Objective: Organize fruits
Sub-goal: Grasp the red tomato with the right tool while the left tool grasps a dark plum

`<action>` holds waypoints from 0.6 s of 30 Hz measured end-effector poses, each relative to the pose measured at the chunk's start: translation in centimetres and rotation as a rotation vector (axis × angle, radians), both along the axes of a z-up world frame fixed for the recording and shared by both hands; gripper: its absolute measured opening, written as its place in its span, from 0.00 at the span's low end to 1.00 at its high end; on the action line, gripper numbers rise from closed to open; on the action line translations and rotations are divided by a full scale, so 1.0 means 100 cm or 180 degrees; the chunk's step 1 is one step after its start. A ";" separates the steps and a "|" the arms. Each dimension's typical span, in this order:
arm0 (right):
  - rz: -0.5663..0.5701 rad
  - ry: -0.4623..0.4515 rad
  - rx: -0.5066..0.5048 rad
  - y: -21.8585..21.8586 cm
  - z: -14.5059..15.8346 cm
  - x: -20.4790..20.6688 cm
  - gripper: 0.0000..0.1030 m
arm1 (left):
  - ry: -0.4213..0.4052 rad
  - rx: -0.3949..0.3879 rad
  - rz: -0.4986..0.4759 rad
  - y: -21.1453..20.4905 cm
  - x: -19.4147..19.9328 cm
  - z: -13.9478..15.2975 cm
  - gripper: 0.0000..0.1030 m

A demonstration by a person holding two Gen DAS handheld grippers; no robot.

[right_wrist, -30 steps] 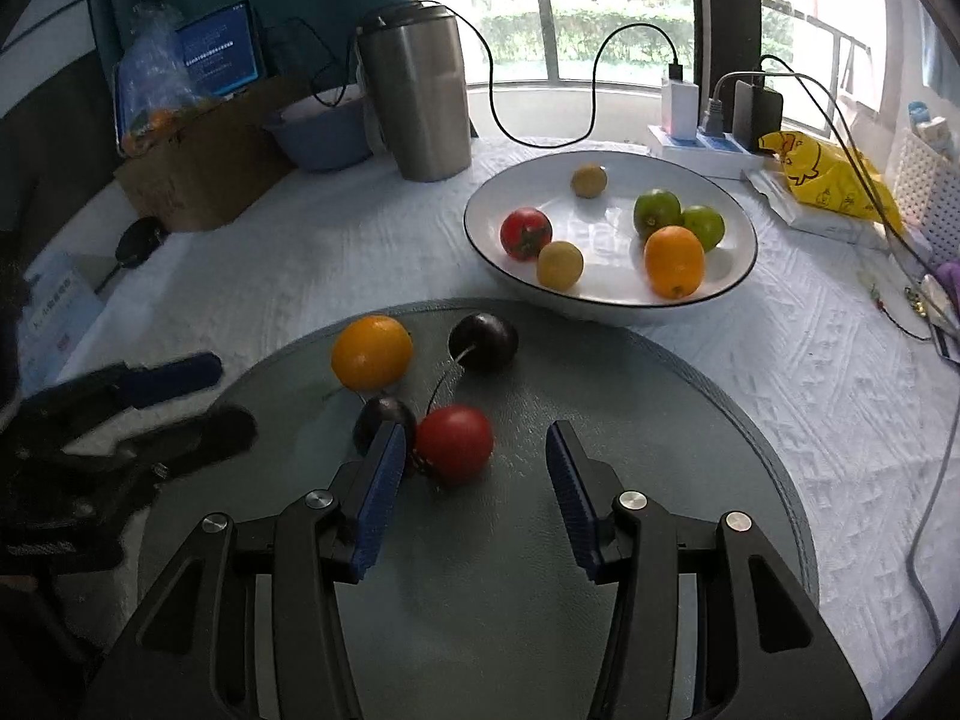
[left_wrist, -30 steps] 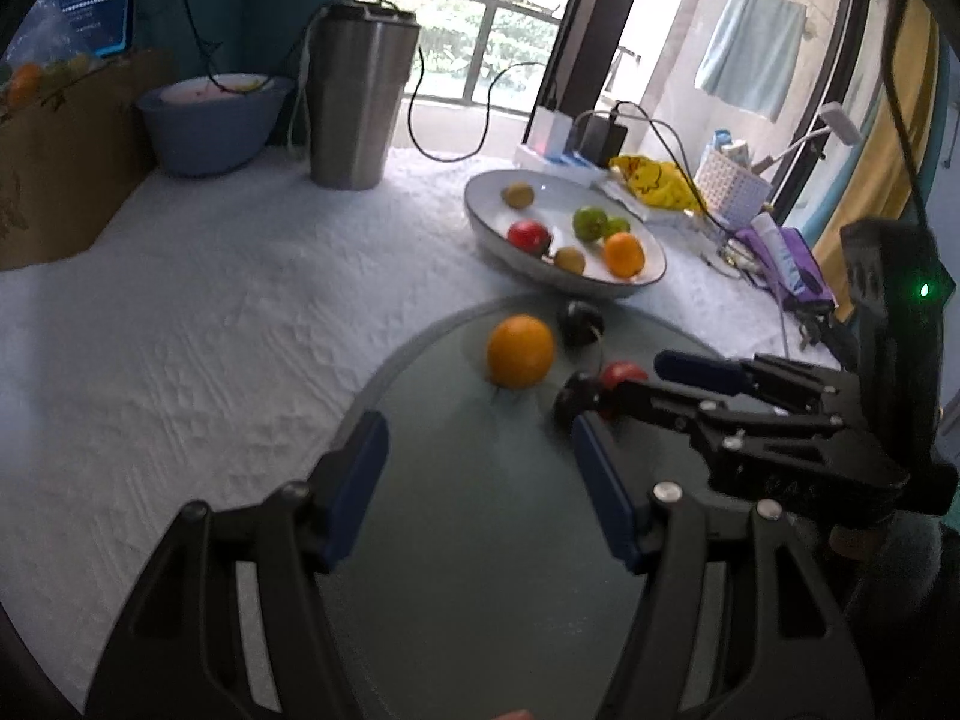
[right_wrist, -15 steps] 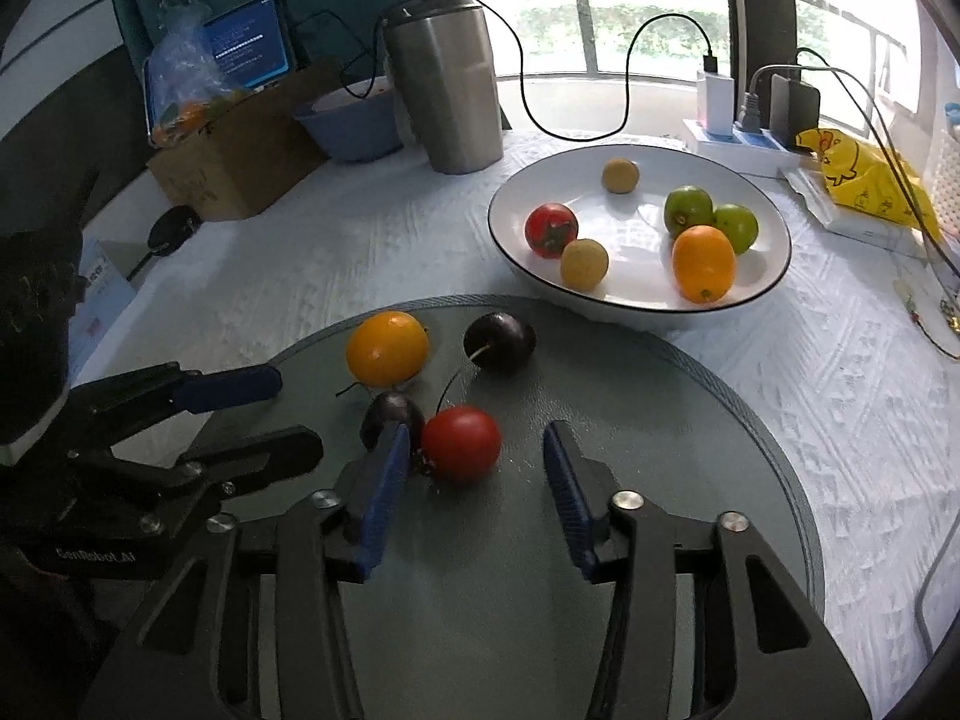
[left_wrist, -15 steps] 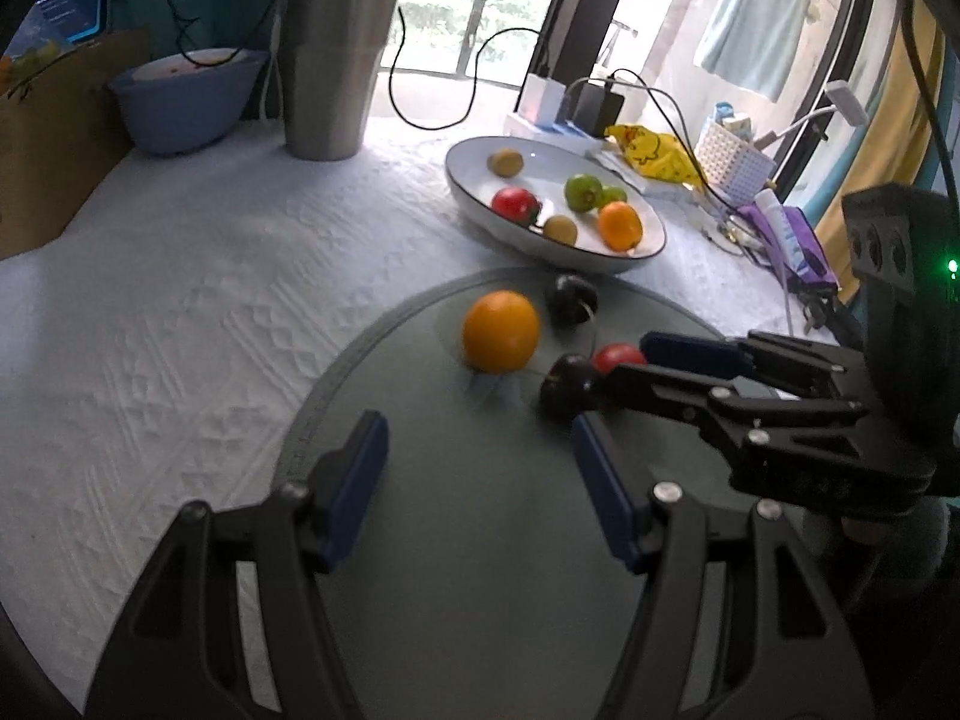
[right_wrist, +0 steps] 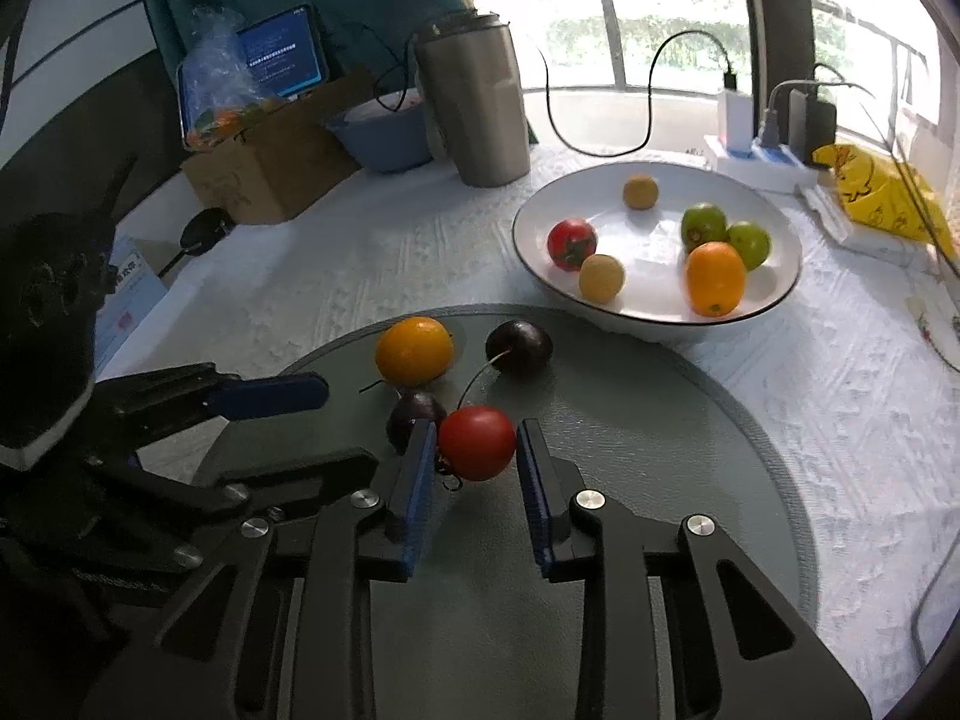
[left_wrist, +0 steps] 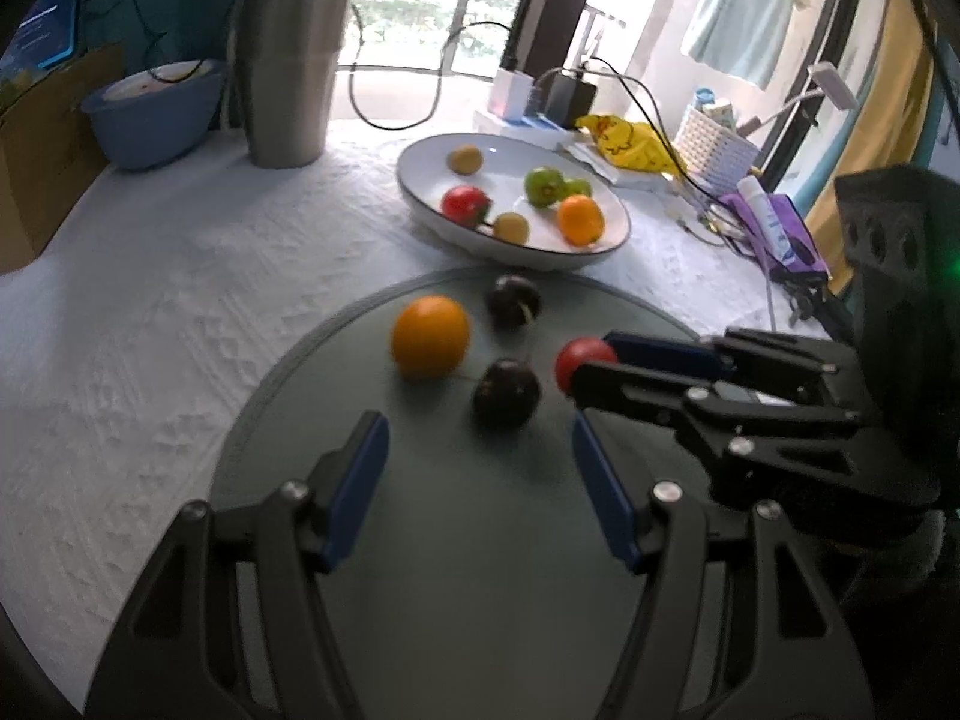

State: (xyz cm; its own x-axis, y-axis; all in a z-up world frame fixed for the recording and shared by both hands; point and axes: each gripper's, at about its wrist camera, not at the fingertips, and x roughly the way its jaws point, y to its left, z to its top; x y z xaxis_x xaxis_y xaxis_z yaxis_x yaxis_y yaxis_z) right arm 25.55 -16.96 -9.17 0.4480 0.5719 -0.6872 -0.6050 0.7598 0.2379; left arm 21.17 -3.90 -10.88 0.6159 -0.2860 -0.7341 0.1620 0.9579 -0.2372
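A red tomato [right_wrist: 477, 443] sits on the round grey mat [right_wrist: 660, 450] between the blue pads of my right gripper [right_wrist: 475, 468], which has closed in on it. It also shows in the left wrist view [left_wrist: 581, 360]. Beside it lie a dark plum [right_wrist: 414, 414], a second plum [right_wrist: 519, 347] and an orange [right_wrist: 414, 351]. My left gripper [left_wrist: 480, 474] is open and empty, just short of the near plum [left_wrist: 506, 401]. A white bowl [right_wrist: 774, 294] holds several fruits.
A steel tumbler [right_wrist: 474, 102], a blue bowl [right_wrist: 384, 132] and a cardboard box [right_wrist: 270, 162] stand at the back. A power strip with chargers [right_wrist: 762, 150] and a yellow bag [right_wrist: 876, 192] lie right of the bowl. A white cloth [left_wrist: 150, 312] covers the table.
My right gripper has narrowed around the red tomato. My left gripper has moved closer to the fruits on the mat and stays open.
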 end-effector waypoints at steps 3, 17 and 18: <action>-0.0078 -0.0031 -0.0008 -0.012 0.002 -0.001 0.29 | 0.0010 0.0051 -0.0033 -0.010 0.003 -0.002 0.63; -0.0307 -0.0024 0.0104 -0.053 -0.001 0.001 0.29 | 0.0121 0.0262 0.0050 -0.028 0.023 -0.009 0.28; -0.0311 -0.0026 0.0109 -0.054 -0.001 0.002 0.29 | 0.0123 0.0255 0.0028 -0.029 0.021 -0.009 0.28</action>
